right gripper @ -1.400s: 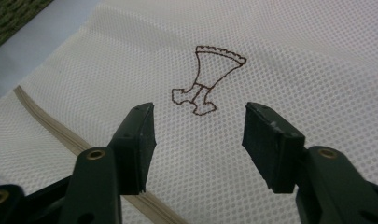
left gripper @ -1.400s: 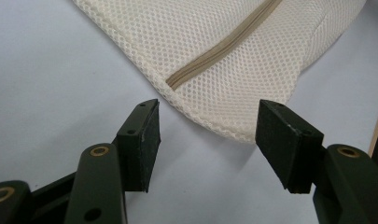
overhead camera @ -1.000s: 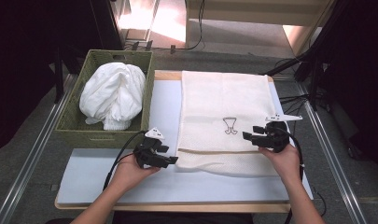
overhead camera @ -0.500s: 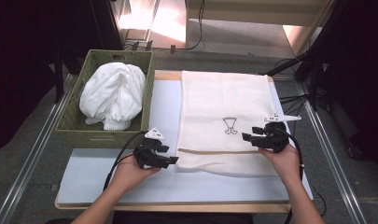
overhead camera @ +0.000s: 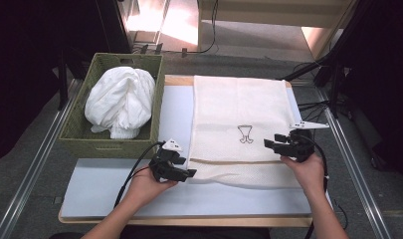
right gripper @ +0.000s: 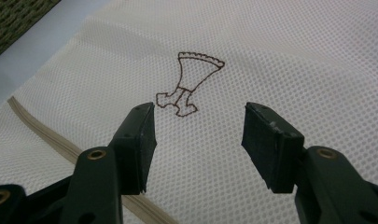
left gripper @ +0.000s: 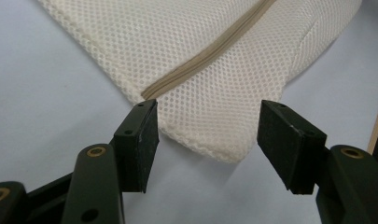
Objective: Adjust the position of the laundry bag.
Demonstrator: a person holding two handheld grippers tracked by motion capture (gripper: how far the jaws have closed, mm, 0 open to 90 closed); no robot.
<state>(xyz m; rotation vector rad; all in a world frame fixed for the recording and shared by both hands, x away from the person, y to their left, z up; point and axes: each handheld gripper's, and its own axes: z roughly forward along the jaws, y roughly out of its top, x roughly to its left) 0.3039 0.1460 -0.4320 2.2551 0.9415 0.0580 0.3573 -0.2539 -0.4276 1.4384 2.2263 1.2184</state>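
Note:
A cream mesh bag (overhead camera: 239,114) lies flat on the pale blue mat (overhead camera: 114,189), with a tan zipper strip (overhead camera: 229,162) near its front end and a brown emblem (overhead camera: 246,134) in its middle. My left gripper (overhead camera: 189,172) stands open at the bag's front left corner (left gripper: 214,149), and that corner lies between the jaws without touching the pads. My right gripper (overhead camera: 268,145) hovers open over the bag's right half (right gripper: 270,70), just right of the emblem (right gripper: 189,86). The zipper (left gripper: 210,51) ends close to the left gripper's left jaw.
A green woven basket (overhead camera: 74,134) at the left holds a bundle of white cloth (overhead camera: 120,99). The table's wooden edge (overhead camera: 189,220) runs along the front. Metal rails (overhead camera: 355,179) flank both sides, and cables (overhead camera: 313,107) lie at the right.

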